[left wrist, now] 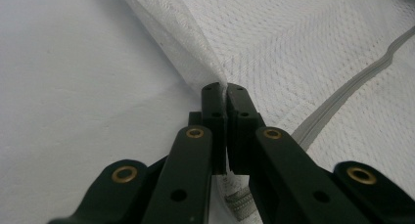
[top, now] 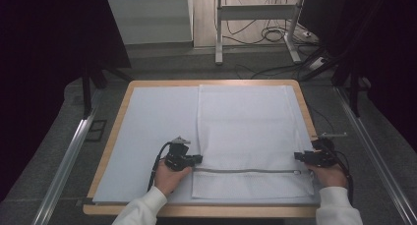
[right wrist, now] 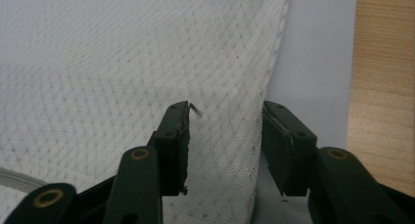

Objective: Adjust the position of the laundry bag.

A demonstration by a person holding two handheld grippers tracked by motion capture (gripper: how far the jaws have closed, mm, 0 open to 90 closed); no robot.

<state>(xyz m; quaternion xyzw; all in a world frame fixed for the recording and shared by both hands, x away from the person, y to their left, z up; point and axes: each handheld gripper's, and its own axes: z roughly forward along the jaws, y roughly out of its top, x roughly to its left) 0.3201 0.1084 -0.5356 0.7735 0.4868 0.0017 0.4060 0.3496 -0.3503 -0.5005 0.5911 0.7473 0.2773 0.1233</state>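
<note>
A white mesh bag lies flat on the right half of a pale mat. A grey zipper runs across the bag near its front edge. My left gripper is at the zipper's left end, and in the left gripper view its jaws are shut on the bag's edge beside the zipper. My right gripper is at the zipper's right end. In the right gripper view the jaws stand apart, with the bag's right edge lying between them and the pads clear of it.
The mat covers a wooden table, whose bare edge shows to the right of the bag. Metal rails run along both sides of the table. Behind it stand a frame leg and loose cables on the floor.
</note>
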